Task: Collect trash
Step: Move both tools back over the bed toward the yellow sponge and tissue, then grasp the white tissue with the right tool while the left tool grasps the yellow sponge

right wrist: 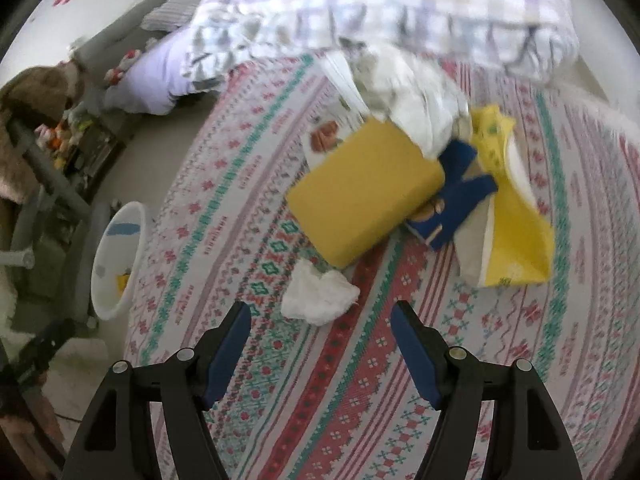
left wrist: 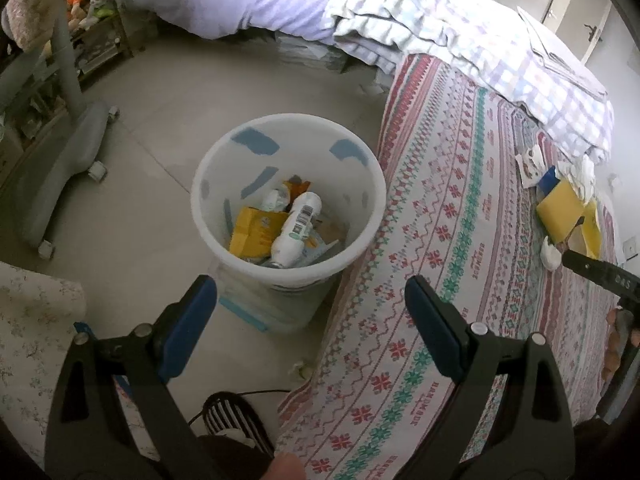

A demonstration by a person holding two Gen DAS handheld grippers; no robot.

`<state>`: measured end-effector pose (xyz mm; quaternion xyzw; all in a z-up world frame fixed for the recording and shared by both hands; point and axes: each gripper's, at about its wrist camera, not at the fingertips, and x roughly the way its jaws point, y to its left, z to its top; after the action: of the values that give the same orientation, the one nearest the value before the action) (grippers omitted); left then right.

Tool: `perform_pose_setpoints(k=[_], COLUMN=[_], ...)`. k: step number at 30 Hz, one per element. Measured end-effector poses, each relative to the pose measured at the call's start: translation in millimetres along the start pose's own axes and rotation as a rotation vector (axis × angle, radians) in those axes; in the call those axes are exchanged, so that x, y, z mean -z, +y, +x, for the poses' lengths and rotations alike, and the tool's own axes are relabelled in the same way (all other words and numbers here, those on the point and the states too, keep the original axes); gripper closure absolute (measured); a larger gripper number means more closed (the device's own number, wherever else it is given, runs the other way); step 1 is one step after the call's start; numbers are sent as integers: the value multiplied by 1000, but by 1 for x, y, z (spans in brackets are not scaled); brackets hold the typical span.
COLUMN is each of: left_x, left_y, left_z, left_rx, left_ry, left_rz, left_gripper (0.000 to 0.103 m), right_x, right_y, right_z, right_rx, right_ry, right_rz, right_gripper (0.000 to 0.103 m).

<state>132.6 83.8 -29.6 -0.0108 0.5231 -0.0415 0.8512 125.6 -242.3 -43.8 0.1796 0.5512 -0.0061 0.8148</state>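
Overhead, left claw [left wrist: 311,307] hung released above round white plastic bin [left wrist: 224,160] holding white bottle [left wrist: 298,227]; right claw [right wrist: 321,326] gaped empty over crumpled white tissue [right wrist: 318,295] on patterned bed [right wrist: 360,400].

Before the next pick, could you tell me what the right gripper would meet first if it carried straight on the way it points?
Probably the crumpled white tissue on the patterned bedspread, just ahead of the open right gripper; depth is uncertain.

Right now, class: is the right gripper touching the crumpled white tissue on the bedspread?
Apart. The right wrist view shows the right gripper open, with patterned bedspread visible between its fingers and the crumpled white tissue.
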Motion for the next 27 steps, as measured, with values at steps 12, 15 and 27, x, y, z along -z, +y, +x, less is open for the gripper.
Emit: perform_pose_setpoints(k=[12, 15, 27], left_x=[-3, -4, -10], left_y=[-19, -32, -109], left_z=[3, 4, 18], left_rx=[15, 24, 66], left_ry=[11, 12, 19], left_rz=[9, 21, 133], left_gripper=[8, 8, 8], right_x=[-1, -1, 3], right_y=[7, 12, -29], right_z=[27, 25, -43], right_rx=[83, 50, -23], right_ry=[5, 13, -64], right_rz=[-71, -116, -76], right_gripper=[67, 86, 89])
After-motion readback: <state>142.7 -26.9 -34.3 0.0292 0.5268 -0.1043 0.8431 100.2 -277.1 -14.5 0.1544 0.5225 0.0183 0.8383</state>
